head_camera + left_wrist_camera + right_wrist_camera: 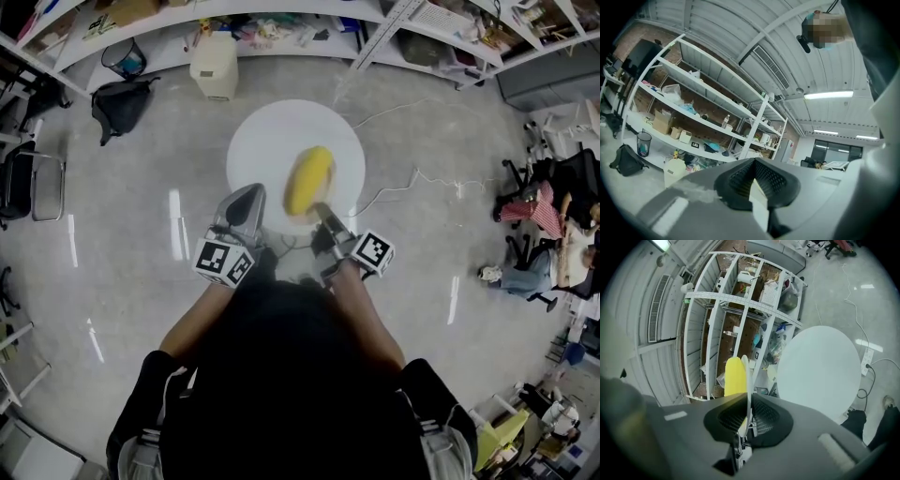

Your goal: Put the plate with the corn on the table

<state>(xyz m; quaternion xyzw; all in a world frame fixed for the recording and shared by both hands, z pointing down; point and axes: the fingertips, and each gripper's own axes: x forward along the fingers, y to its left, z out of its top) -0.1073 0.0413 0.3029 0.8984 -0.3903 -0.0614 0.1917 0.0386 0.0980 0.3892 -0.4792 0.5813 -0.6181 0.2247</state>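
At the bottom of the head view, the person's arms reach up the picture. The left gripper (244, 204), just left of the middle, has its fingers close together. A pale strip shows in the gap, and I cannot tell what it is. The right gripper (747, 414) pinches the thin white plate (748, 376) by its edge. The yellow corn (308, 180) sits on the plate and shows against the round white table (258, 141) in the middle. Shelves (281, 23) run along the top.
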